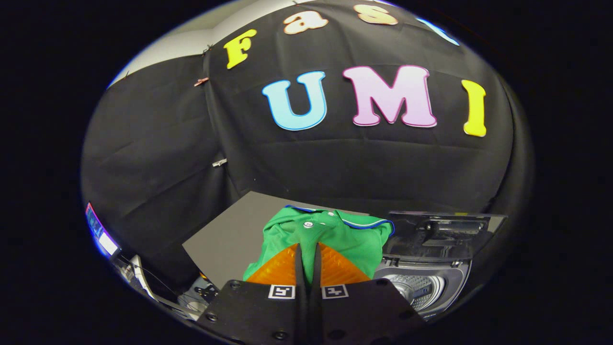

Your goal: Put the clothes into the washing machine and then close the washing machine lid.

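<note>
Black cloth hangs behind everything as the booth's wall, and a grey worktop [225, 235] sits in front of it.

From the gripper view, a green shirt [335, 235] with a blue-edged collar and a white button is bunched up right in front of the hand-held gripper [307, 261]. Its two orange fingers [280, 268] are almost together, with just a thin gap, and green cloth shows in that gap and on both sides. So it looks like the fingers are pinching a fold of the shirt, though the pinch itself is hard to see.

The washing machine [421, 282] is off to the right of the fingers and a bit lower. Its lid [440, 232] stands open and the shiny drum [414, 287] is in sight.

So the shirt likely has to go right and down into the drum. The lid is not yet closed.
</note>
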The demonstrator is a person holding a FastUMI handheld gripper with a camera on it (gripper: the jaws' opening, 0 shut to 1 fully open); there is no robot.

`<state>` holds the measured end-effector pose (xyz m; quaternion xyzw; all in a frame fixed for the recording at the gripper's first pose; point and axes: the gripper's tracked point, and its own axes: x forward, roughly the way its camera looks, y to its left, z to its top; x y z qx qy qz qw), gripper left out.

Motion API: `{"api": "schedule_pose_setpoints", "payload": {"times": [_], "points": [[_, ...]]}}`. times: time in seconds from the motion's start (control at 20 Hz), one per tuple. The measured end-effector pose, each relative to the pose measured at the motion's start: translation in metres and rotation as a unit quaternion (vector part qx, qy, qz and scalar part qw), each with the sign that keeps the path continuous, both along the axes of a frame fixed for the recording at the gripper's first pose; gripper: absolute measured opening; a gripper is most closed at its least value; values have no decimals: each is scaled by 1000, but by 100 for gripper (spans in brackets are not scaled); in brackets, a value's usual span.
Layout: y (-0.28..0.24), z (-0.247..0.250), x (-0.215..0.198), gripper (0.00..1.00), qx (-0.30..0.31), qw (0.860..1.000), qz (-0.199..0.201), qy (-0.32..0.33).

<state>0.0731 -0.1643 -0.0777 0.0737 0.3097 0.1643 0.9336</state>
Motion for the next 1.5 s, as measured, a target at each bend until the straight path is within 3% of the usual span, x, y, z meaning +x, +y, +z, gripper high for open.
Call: {"api": "schedule_pose_setpoints", "payload": {"times": [0.3, 0.75, 1.05, 1.5], "points": [[-109, -6, 11, 6, 10, 999, -46, 23], [-224, -51, 33, 6, -6, 998, -55, 40], [-254, -130, 24, 6, -28, 995, -39, 85], [-274, -243, -3, 6, -39, 984, -73, 156]]}}
